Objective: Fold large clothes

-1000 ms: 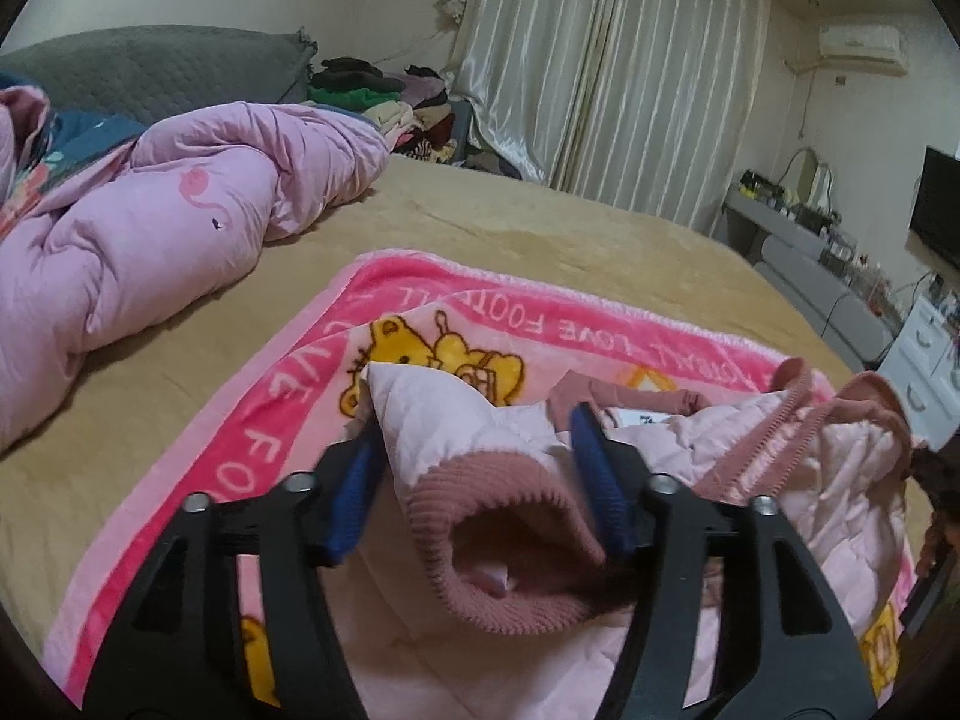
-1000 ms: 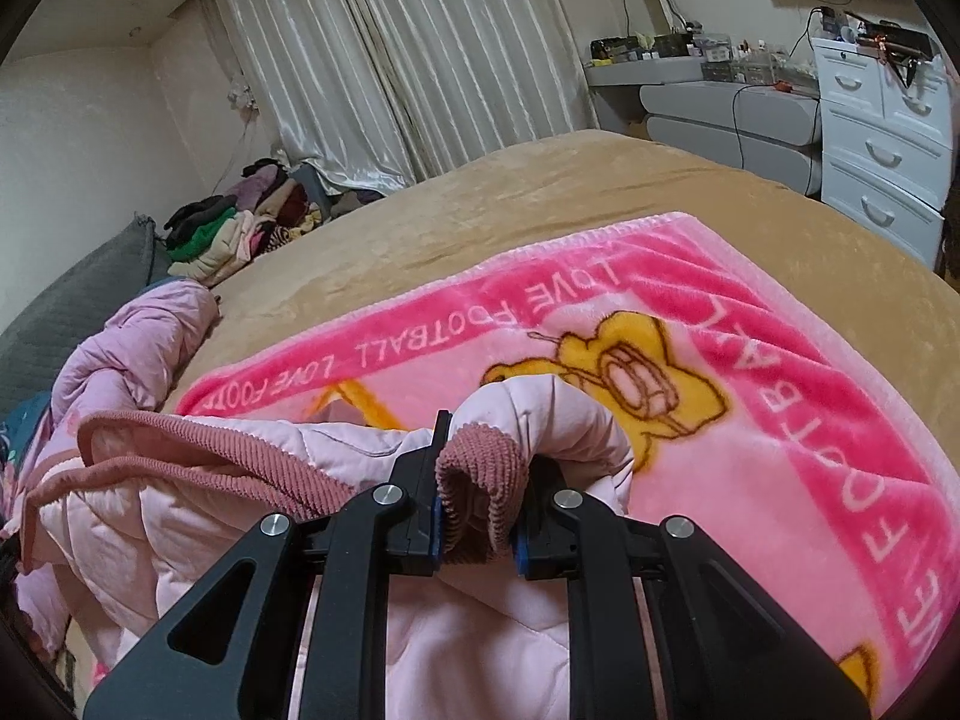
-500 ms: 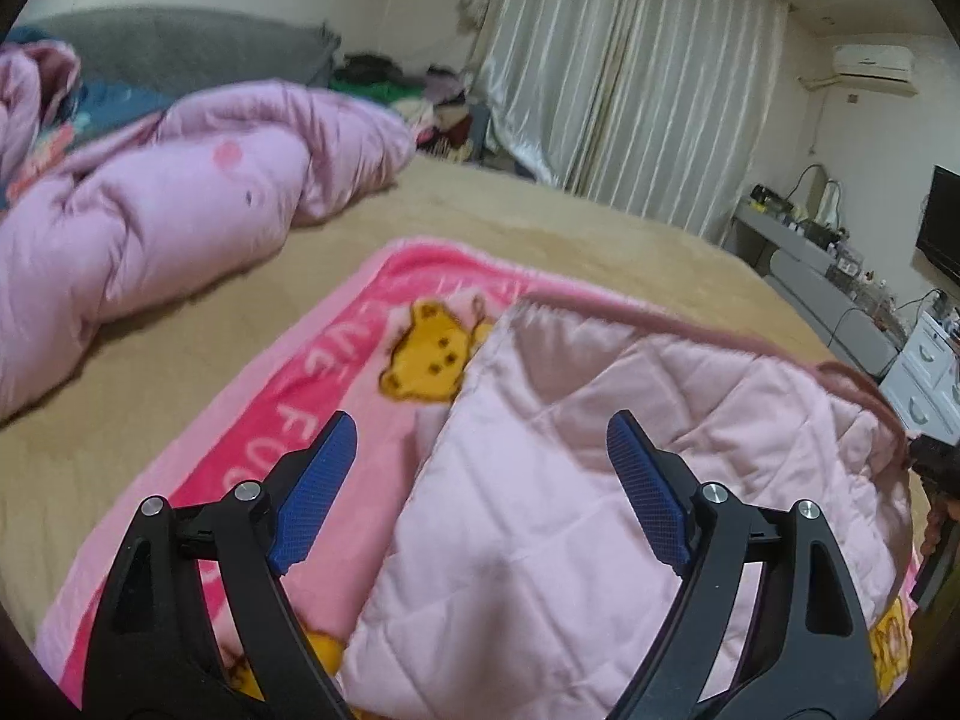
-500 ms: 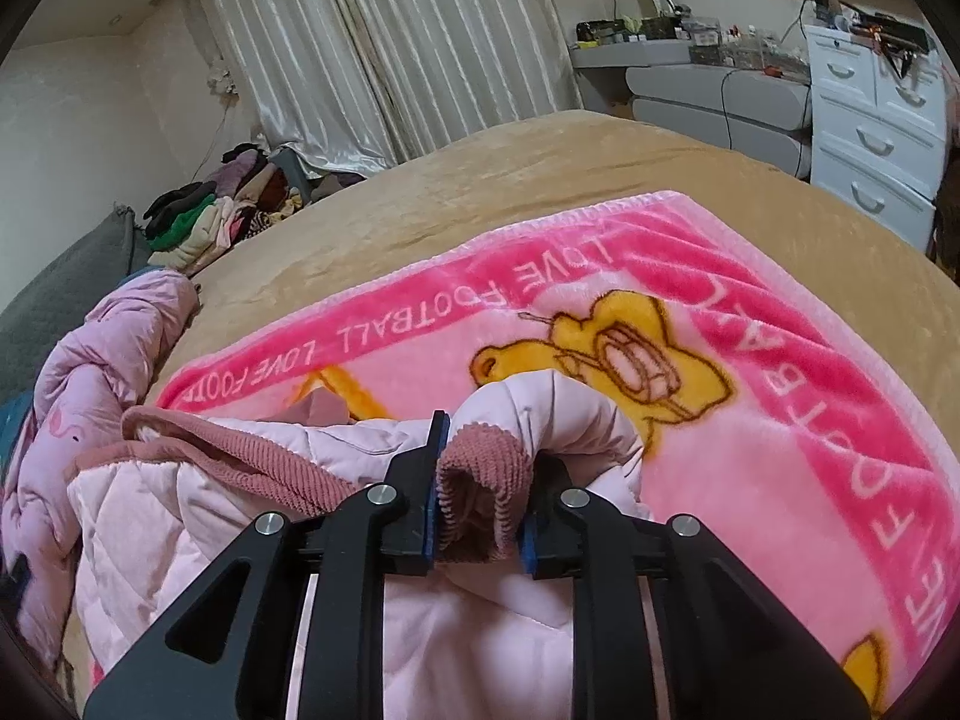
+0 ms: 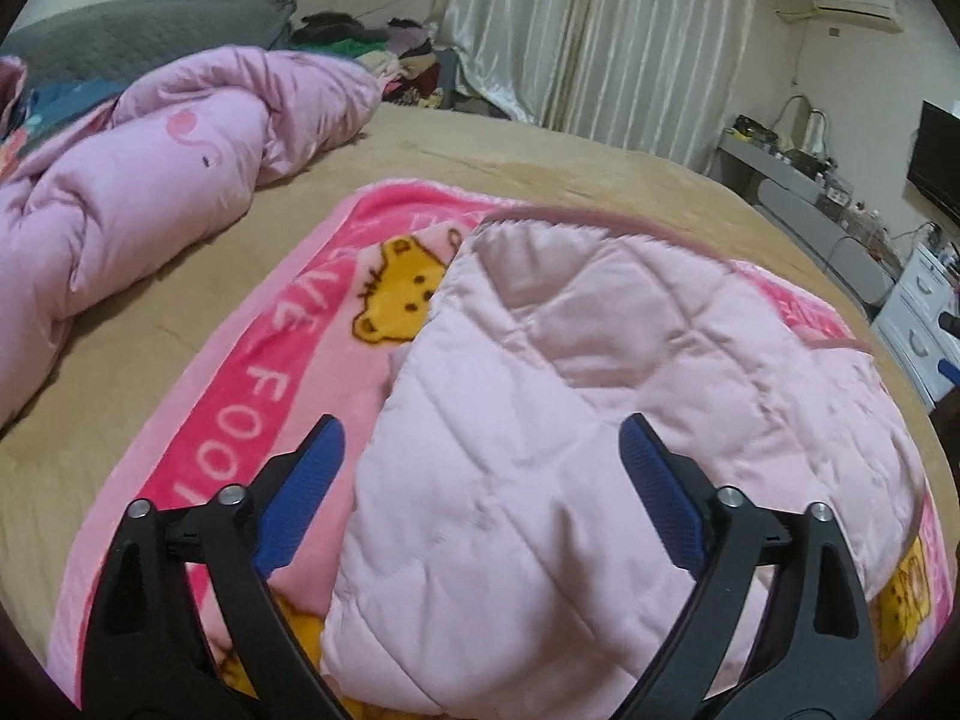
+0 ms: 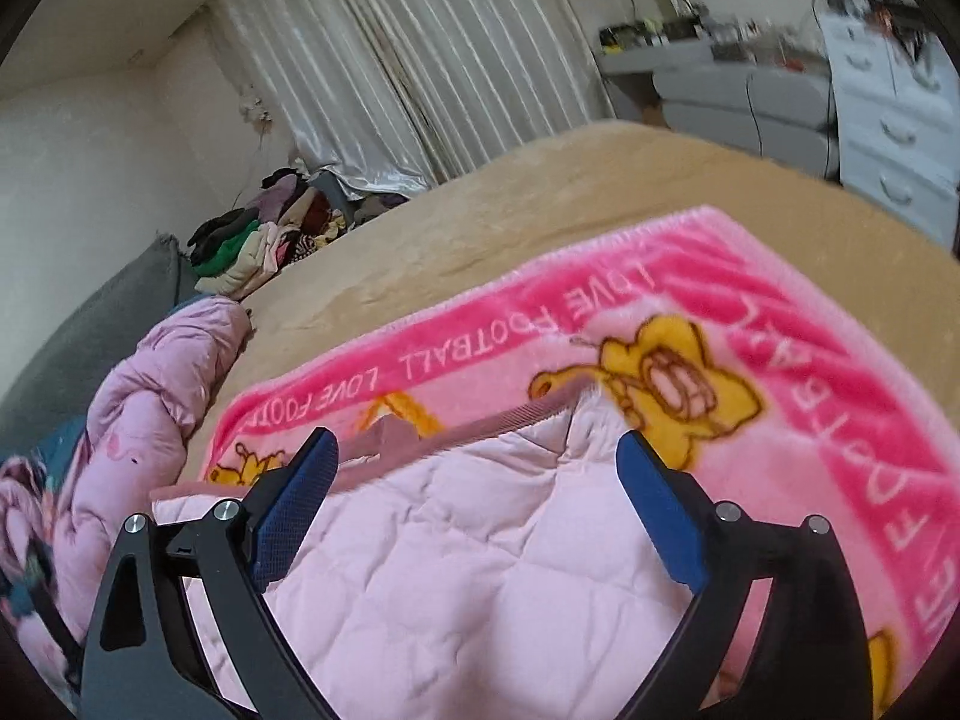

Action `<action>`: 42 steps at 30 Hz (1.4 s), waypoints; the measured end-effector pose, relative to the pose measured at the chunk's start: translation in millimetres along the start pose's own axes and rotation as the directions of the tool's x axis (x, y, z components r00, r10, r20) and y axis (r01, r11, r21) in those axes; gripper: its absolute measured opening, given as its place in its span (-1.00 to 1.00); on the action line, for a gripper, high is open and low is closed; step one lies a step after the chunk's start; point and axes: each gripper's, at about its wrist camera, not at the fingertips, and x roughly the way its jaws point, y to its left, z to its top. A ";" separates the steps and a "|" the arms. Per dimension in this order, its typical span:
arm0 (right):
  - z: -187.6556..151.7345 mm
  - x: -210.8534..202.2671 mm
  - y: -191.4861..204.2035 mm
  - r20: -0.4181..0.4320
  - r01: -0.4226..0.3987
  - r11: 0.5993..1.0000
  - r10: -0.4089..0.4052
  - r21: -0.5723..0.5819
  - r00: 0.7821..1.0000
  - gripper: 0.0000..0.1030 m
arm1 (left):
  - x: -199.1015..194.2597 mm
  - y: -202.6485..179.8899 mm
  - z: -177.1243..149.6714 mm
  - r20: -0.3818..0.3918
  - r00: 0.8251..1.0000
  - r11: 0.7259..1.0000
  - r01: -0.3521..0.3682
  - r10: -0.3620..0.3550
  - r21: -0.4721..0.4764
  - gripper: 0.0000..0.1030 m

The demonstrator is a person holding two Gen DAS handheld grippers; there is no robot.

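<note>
A pale pink quilted jacket (image 5: 576,420) with dusky-rose ribbed trim lies folded on a bright pink bear-print blanket (image 5: 252,396) on the bed. It also shows in the right wrist view (image 6: 480,564), on the same blanket (image 6: 780,324). My left gripper (image 5: 480,450) is open and empty, jaws wide apart above the jacket's near edge. My right gripper (image 6: 474,468) is open and empty too, hovering over the jacket near its ribbed edge.
A crumpled pink duvet (image 5: 150,180) lies at the left of the tan bed (image 5: 540,174). A pile of clothes (image 6: 264,240) sits by the curtains. White drawers (image 6: 894,138) and a grey desk stand past the bed's right side.
Both grippers have let go of the jacket's ribbed cuffs and opened wide, the left first, the right after. The jacket has dropped flat onto the blanket.
</note>
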 end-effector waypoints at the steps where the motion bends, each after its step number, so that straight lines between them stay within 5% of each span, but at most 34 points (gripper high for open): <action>1: -0.6 -5.7 1.7 0.011 -0.003 1.000 0.003 -0.013 1.000 0.86 | -4.9 -3.0 1.0 0.007 1.000 1.000 0.006 -0.006 0.013 0.81; 12: -32.4 -44.2 5.0 0.076 0.091 0.967 -0.075 -0.238 0.994 0.92 | -22.7 -16.4 2.8 0.045 0.998 0.995 -0.038 0.034 0.093 0.82; 23: -80.0 10.3 -35.5 -0.149 0.148 0.953 -0.192 -0.264 0.970 0.92 | 14.9 -9.9 -22.7 -0.082 0.994 0.991 -0.065 0.074 0.115 0.82; 28: -96.2 29.7 -47.8 -0.200 0.144 0.958 -0.196 -0.249 0.960 0.89 | 33.1 8.1 -32.3 -0.168 0.985 0.999 -0.023 0.029 0.042 0.82; 33: -106.1 30.3 -47.7 -0.176 0.103 0.965 -0.147 -0.239 0.973 0.05 | 40.4 21.6 -38.8 -0.189 0.978 0.996 0.077 -0.085 -0.047 0.82; 35: -107.9 26.2 -43.7 -0.154 0.101 0.966 -0.139 -0.236 0.978 -0.29 | 41.0 18.5 -40.6 -0.183 0.980 0.997 0.069 -0.076 -0.039 0.81; 36: -108.5 24.6 -41.7 -0.138 0.100 0.967 -0.134 -0.233 0.981 -0.36 | 40.9 17.1 -40.0 -0.181 0.981 0.997 0.068 -0.074 -0.040 0.63; 37: -107.8 23.6 -40.2 -0.124 0.101 0.968 -0.132 -0.229 0.983 -0.44 | 39.4 15.7 -39.3 -0.173 0.983 0.997 0.061 -0.067 -0.040 0.19; 42: -93.8 23.0 -32.2 -0.062 0.128 0.977 -0.140 -0.170 0.988 -0.61 | 26.8 1.4 -28.7 -0.108 0.994 0.999 0.010 -0.006 0.034 -0.57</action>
